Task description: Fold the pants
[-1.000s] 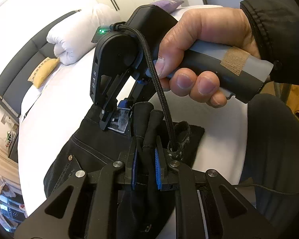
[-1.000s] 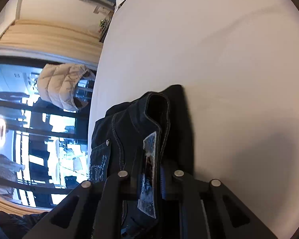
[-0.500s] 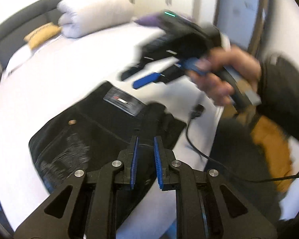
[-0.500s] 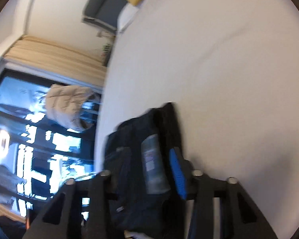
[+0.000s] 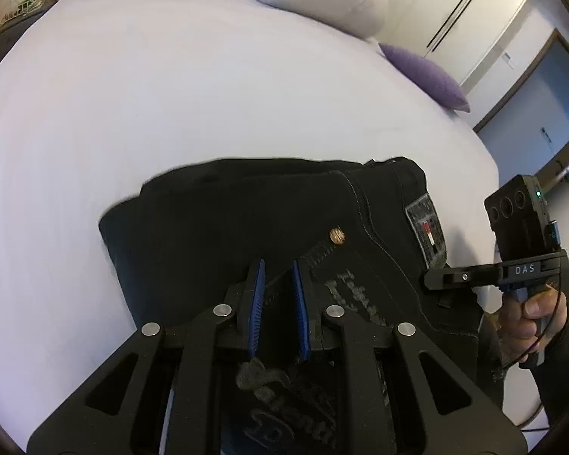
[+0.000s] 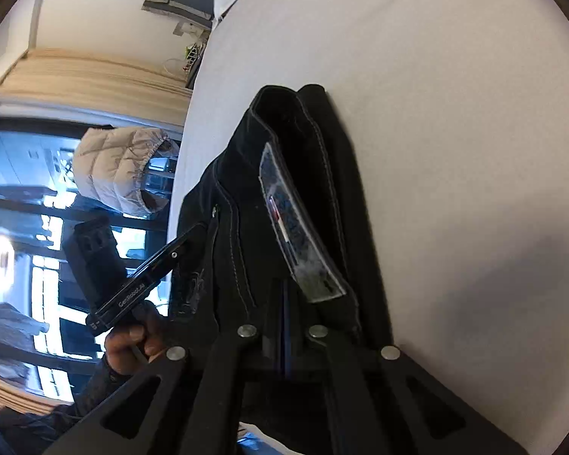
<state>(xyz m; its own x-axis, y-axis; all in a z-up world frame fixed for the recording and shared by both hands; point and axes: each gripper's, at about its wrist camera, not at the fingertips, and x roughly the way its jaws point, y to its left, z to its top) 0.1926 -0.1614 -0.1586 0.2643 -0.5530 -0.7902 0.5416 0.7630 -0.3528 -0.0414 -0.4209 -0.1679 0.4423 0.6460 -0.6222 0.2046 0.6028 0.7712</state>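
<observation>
The black pants (image 5: 246, 223) lie folded on the white bed (image 5: 170, 87) — long axis across the left view, waistband and label toward the right. The left tongs (image 5: 278, 288) stand parted over the pocket, grasping nothing. The right tongs (image 6: 284, 326) look clenched by the waistband — whether on cloth, I cannot tell.

Left gripper (image 5: 278, 276) hovers low over the pants (image 5: 246, 220), blue pads slightly apart with nothing between them. Right gripper (image 6: 284, 295) is clamped tight on the pants' waistband, its holder's hand (image 5: 531, 318) wrapped around the handle.
</observation>
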